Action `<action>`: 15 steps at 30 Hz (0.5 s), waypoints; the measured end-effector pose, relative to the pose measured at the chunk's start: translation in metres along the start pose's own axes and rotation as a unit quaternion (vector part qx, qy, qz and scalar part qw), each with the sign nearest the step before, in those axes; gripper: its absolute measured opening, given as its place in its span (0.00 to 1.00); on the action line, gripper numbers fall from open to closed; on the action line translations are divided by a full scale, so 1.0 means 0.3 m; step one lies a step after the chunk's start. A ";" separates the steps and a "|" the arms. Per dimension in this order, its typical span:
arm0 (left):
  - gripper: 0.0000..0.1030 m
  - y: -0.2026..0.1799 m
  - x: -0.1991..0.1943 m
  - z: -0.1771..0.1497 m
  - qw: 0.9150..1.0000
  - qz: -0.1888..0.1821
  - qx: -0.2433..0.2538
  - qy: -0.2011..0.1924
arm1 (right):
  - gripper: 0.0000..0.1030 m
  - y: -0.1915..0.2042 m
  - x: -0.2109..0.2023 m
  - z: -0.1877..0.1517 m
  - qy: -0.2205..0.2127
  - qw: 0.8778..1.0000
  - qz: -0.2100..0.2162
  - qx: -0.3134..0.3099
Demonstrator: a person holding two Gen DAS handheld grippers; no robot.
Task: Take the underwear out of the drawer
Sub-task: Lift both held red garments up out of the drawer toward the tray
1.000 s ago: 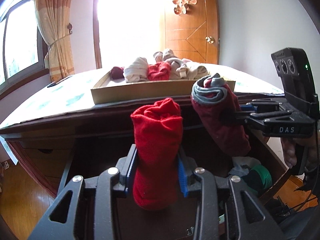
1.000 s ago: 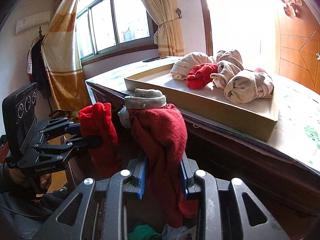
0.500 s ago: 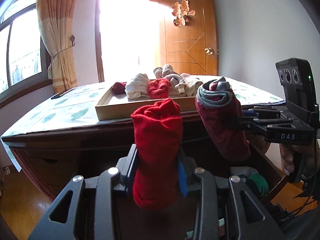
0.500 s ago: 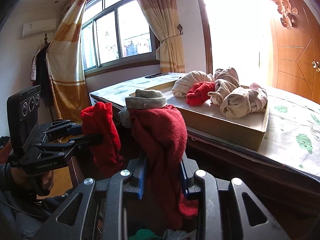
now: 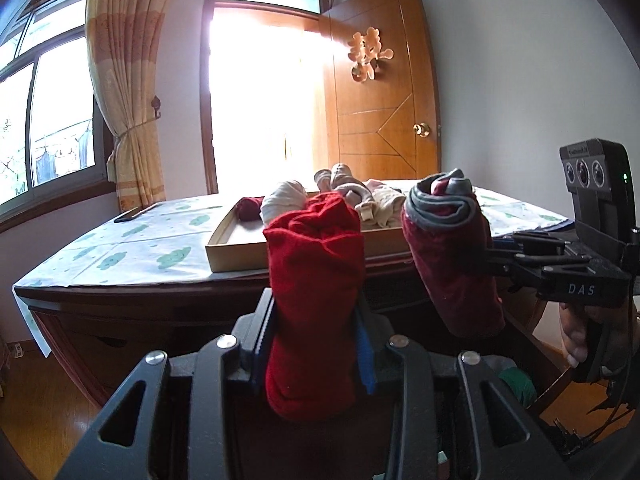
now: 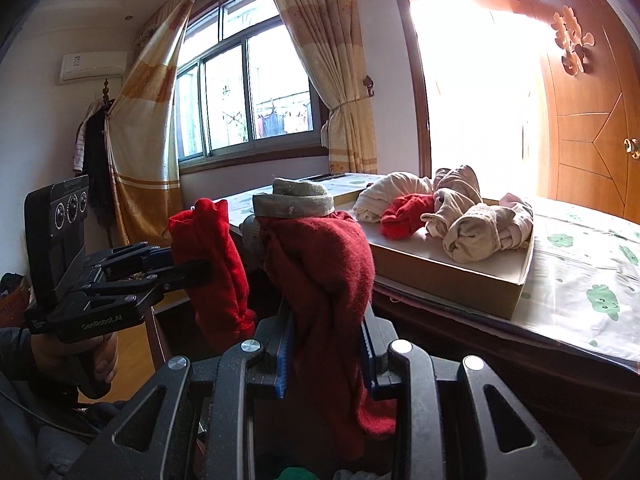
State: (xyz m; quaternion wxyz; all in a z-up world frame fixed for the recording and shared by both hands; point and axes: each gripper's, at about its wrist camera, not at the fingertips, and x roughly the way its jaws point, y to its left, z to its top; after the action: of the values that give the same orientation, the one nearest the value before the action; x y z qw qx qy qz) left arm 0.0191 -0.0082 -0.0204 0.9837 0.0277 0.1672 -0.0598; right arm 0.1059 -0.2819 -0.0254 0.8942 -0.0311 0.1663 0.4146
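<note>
Above the open drawer, your left claw (image 5: 316, 344) grips a bright red underwear roll (image 5: 314, 292); your right claw (image 6: 325, 354) clamps a dark red, grey-banded roll (image 6: 320, 264), both short of the tray (image 5: 240, 250) on the table (image 5: 120, 248).

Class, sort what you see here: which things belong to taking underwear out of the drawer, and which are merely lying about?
Job:
left gripper holding red roll
right gripper holding dark red roll
tray of rolled underwear

Lying about:
curtain
door
air conditioner
</note>
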 end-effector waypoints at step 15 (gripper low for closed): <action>0.34 -0.001 -0.024 0.030 0.999 0.024 0.006 -0.026 | 0.29 0.012 -0.011 -0.008 -0.013 1.000 0.006 0.000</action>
State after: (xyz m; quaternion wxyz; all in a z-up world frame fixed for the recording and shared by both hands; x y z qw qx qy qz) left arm 0.0152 -0.0082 -0.0094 0.9888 0.0357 0.1402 -0.0378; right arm 0.1007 -0.2823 -0.0263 0.8938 -0.0247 0.1551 0.4200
